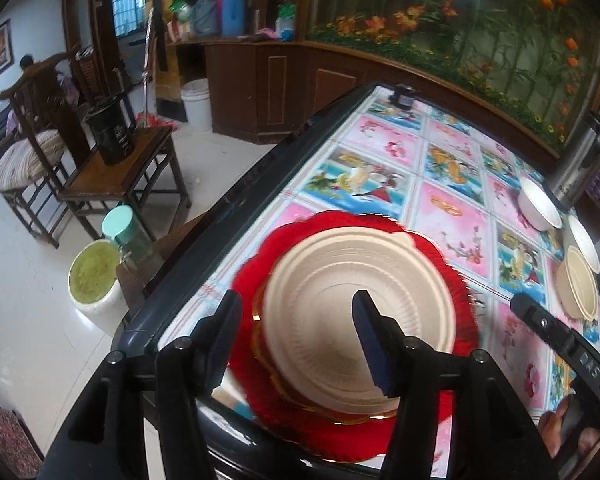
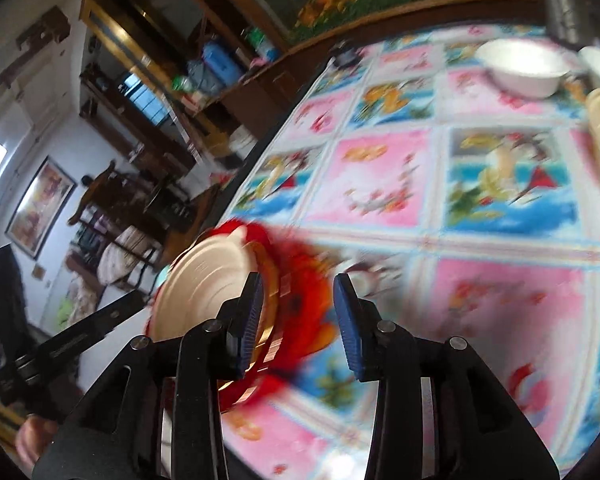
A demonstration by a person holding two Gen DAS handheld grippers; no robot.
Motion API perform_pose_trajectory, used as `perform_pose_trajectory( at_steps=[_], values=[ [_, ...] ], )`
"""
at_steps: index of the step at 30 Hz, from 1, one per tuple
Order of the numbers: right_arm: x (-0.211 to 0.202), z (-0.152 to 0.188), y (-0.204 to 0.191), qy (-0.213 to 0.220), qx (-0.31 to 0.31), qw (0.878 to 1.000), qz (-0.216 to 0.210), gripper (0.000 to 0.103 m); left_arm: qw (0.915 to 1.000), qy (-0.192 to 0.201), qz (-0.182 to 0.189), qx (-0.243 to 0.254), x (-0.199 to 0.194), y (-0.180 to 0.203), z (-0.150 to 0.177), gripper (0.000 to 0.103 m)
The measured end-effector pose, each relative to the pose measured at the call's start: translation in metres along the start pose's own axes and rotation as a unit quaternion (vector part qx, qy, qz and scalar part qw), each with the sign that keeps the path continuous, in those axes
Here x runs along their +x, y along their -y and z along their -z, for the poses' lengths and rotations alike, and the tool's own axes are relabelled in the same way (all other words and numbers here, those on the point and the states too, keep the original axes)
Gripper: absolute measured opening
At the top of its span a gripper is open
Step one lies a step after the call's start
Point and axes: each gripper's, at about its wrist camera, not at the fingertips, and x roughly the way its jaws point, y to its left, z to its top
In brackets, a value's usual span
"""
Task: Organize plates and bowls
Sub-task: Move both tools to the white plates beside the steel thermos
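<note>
**Releasing the plate stack, bowls next**

Hovering over the near left corner of the table (image 1: pixel 452 208), the left gripper (image 1: pixel 296 344) has its jaws apart, straddling the near rim of the cream plate (image 1: pixel 356 304) without pressing on it. That plate sits on top of a gold-rimmed plate, itself on the red plate (image 1: pixel 456 280), all stacked at the table's near left edge. Just right of the stack, the right gripper (image 2: pixel 298 320) also stands with jaws apart and nothing between them; its left pad is close beside the stack's edge, though blur hides whether it touches.

By my reading, the plates are gathered and both hands are letting go, so the step in hand is the release. Farther along the right side lie a cream bowl (image 1: pixel 580 284), beyond it a white dish and then a white bowl (image 1: pixel 538 204), near a steel flask at the far right. The next move likely calls for reaching across to those bowls, gripping one by its rim, and nesting them together.
</note>
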Motion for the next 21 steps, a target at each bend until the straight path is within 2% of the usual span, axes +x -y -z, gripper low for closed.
perform_pose_trajectory(
  at_steps=[3,9,11,17,21],
  values=[
    [-0.01,0.0,0.014,0.041,-0.012,0.999,0.022,0.036,0.9998,0.004,0.01,0.018,-0.005,0.017,0.002,0.06],
    [-0.011,0.002,0.038,0.057,-0.013,0.997,0.041,0.037,0.9971,0.0,0.026,0.072,-0.008,0.067,0.009,0.064],
    [-0.01,0.002,0.045,0.052,-0.001,0.998,0.036,0.037,0.9949,-0.006,0.036,0.094,-0.007,0.089,0.013,0.064],
    [-0.029,-0.006,0.055,0.073,0.001,0.997,0.028,0.037,0.986,-0.031,0.074,0.146,-0.005,0.143,0.017,0.065],
    [-0.053,-0.035,0.073,0.083,0.022,0.996,0.005,0.037,0.9776,-0.063,0.113,0.166,-0.003,0.169,-0.001,0.065]
  ],
)
